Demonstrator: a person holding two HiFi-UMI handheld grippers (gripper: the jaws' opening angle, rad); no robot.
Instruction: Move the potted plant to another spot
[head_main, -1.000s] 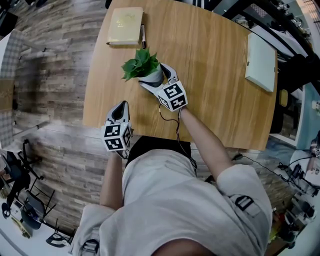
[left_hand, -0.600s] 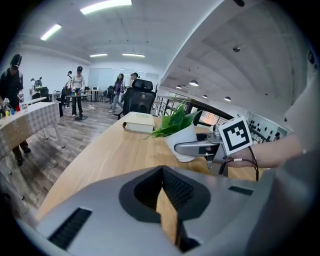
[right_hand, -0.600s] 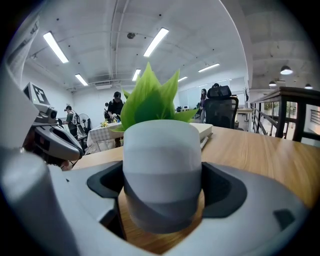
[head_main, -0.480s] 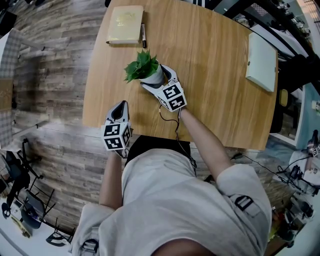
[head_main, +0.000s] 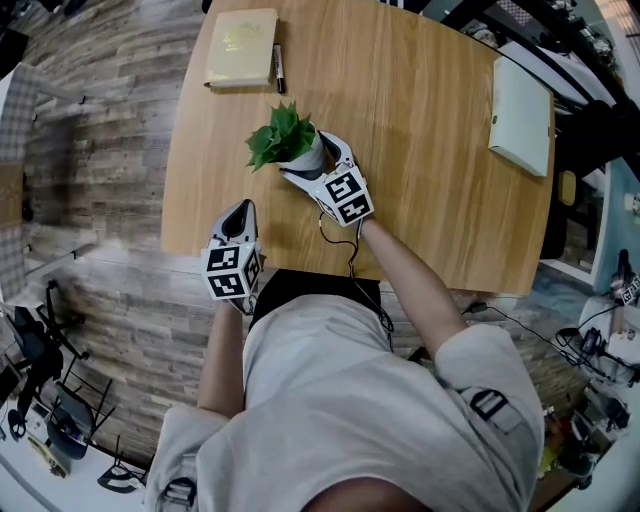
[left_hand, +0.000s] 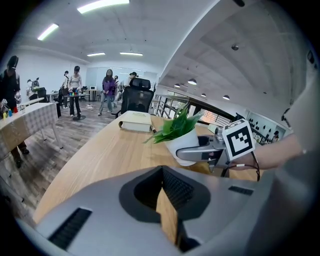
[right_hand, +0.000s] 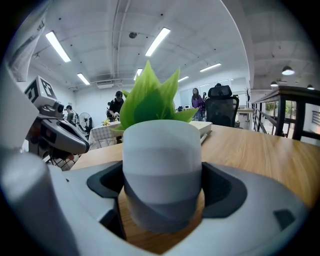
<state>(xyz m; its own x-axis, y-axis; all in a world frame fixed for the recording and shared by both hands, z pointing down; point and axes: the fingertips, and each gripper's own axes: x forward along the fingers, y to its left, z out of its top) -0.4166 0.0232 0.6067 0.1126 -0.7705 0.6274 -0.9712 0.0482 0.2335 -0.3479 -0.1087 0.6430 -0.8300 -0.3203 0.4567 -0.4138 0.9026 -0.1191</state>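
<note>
The potted plant, green leaves in a white pot, stands near the middle of the wooden table. My right gripper has its jaws on either side of the pot and is shut on it; the pot's base sits just above or on the wood. From the left gripper view the plant shows with the right gripper clasping it. My left gripper hovers at the table's near edge, left of the plant, shut with nothing in it.
A cream book and a black pen lie at the table's far left. A white pad lies at the far right. An office chair and several people stand beyond the table.
The plant, held in my right gripper, has shifted slightly away from the book and towards me. The left gripper has stayed where it was.
</note>
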